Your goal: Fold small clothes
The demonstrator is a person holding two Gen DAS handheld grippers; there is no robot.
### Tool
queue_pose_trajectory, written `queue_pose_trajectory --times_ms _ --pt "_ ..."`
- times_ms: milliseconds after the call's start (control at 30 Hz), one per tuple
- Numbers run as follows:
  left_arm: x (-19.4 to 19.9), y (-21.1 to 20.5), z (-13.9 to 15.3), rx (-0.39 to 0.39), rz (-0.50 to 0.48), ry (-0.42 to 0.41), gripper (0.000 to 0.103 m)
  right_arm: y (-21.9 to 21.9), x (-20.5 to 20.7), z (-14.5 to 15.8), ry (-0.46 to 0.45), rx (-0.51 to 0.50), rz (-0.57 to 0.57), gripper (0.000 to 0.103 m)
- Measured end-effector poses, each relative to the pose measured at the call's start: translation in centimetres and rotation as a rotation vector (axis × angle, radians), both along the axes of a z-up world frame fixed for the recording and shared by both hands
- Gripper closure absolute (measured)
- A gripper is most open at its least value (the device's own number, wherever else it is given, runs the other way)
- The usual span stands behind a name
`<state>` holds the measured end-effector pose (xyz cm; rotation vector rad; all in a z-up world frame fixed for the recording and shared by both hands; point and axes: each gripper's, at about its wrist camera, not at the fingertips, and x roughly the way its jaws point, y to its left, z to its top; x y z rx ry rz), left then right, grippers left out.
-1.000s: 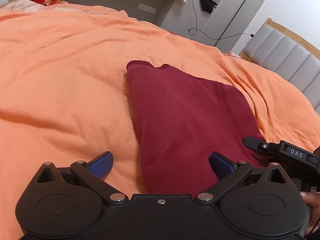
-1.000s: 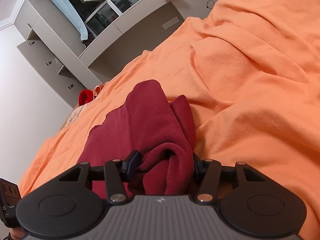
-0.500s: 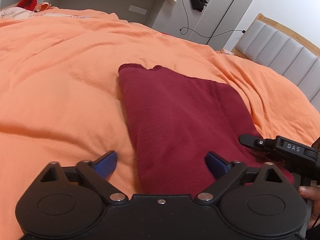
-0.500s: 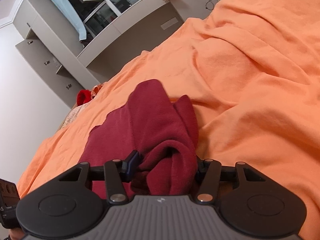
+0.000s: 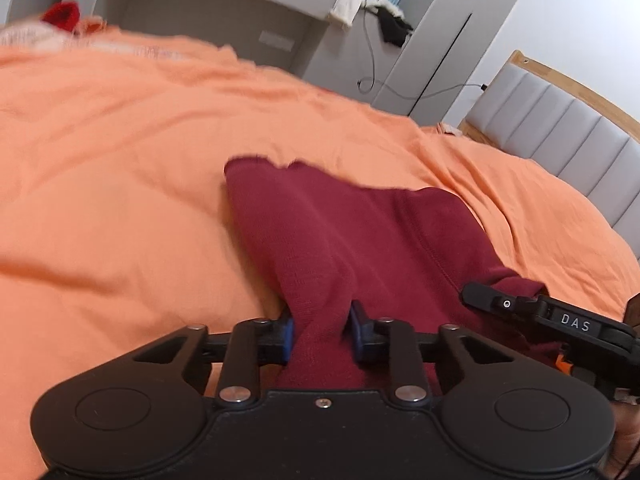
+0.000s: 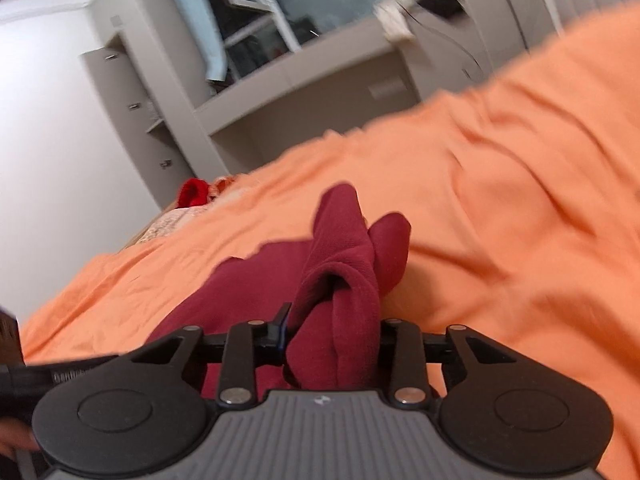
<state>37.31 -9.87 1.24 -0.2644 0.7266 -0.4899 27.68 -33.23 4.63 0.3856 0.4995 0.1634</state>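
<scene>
I have the dark red knit garment (image 5: 360, 240) lying on the orange bedspread (image 5: 120, 200), its far end flat on the bed and its near end gathered up toward me. My left gripper (image 5: 322, 332) is clenched on a bunch of that near edge, the blue pads pressing in from both sides, and my right gripper (image 6: 332, 340) is pinched on a second bunch, where the cloth rolls into a thick double fold and rises in 2 soft peaks. In the left wrist view I can see the right tool beside mine, near the garment's other near corner. Both views are smeared, so I cannot read the hem or seams closely. I judge this piece to be light, limp and a little stretchy: it will sag between the 2 holds and carry no shape of its own, so the fold line will come only from how evenly I space my grips. The ribbed knit should give the pads good friction, so slipping worries me little; a lopsided fold worries me more, since the right bunch looks thicker than the left. I would rather hold at the 2 near corners, thin and flat, than in wads.
</scene>
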Motion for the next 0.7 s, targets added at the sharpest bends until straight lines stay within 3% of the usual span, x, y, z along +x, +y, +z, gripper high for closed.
queue_pose_trajectory --times_ms 133,333,400,467,533,600,700 --pt "-0.9 0.2 2.4 0.047 0.008 -0.132 0.081 3.2 -0.6 2.0 -0.155 -0.132 0.043 0.075" --pt "-3.0 2.0 5.6 0.148 0.082 -0.373 0.081 7.2 0.0 2.6 -0.289 -0.2 0.096 0.075" --pt "-3.7 2.6 5.9 0.178 0.099 -0.441 0.081 8.3 0.7 2.1 -0.292 -0.234 0.112 0.075" --pt "-4.1 3.1 5.5 0.211 0.102 -0.475 0.08 9.1 1.8 1.2 -0.219 -0.247 0.119 0.074" --pt "-3.8 3.3 4.2 0.26 0.095 -0.419 0.078 9.1 3.0 -0.1 -0.108 -0.224 0.105 0.072" --pt "-3.1 3.8 2.7 0.276 0.101 -0.301 0.073 8.3 3.6 -0.9 -0.034 -0.181 0.076 0.061" --pt "-2.6 5.6 0.9 0.217 0.16 -0.187 0.062 6.6 3.9 -1.3 0.019 -0.071 0.063 0.054"
